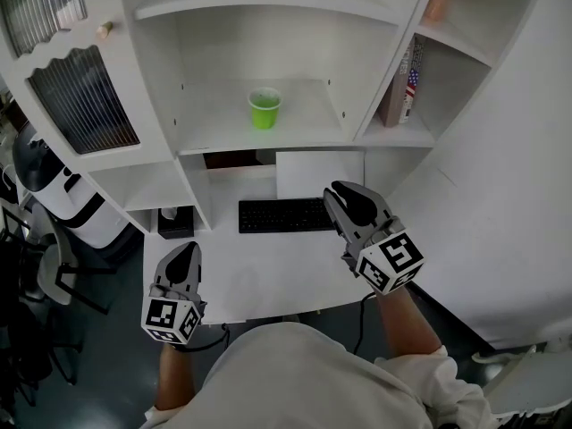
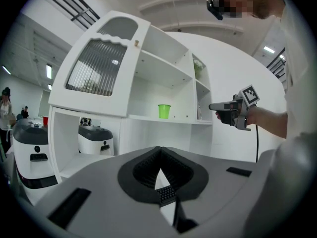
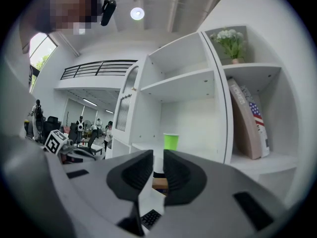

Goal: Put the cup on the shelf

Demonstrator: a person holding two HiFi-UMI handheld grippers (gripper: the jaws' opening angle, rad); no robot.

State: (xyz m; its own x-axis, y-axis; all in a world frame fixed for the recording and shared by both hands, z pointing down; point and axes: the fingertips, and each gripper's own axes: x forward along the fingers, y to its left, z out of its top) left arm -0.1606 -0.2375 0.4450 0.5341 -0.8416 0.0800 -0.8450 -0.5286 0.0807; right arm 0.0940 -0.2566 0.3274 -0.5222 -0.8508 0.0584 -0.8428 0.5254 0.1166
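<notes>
A green cup point(image 1: 264, 108) stands upright on the white middle shelf point(image 1: 214, 123), alone, with no gripper near it. It also shows in the left gripper view as the cup point(image 2: 164, 111) and in the right gripper view as the cup point(image 3: 171, 141), straight ahead beyond the jaws. My right gripper point(image 1: 344, 195) is over the desk below the shelf, pointing at it, jaws a narrow gap apart with nothing between them point(image 3: 158, 165). My left gripper point(image 1: 186, 256) hovers at the desk's near left corner, jaws shut and empty point(image 2: 159, 155).
A black keyboard point(image 1: 286, 214) lies on the white desk point(image 1: 268, 275) under the shelf. Books point(image 1: 404, 83) lean in the right compartment, and a flower pot point(image 3: 229, 38) stands above them. A ribbed-glass cabinet door point(image 1: 85, 101) is at left, with a white machine point(image 1: 54, 186) beside it.
</notes>
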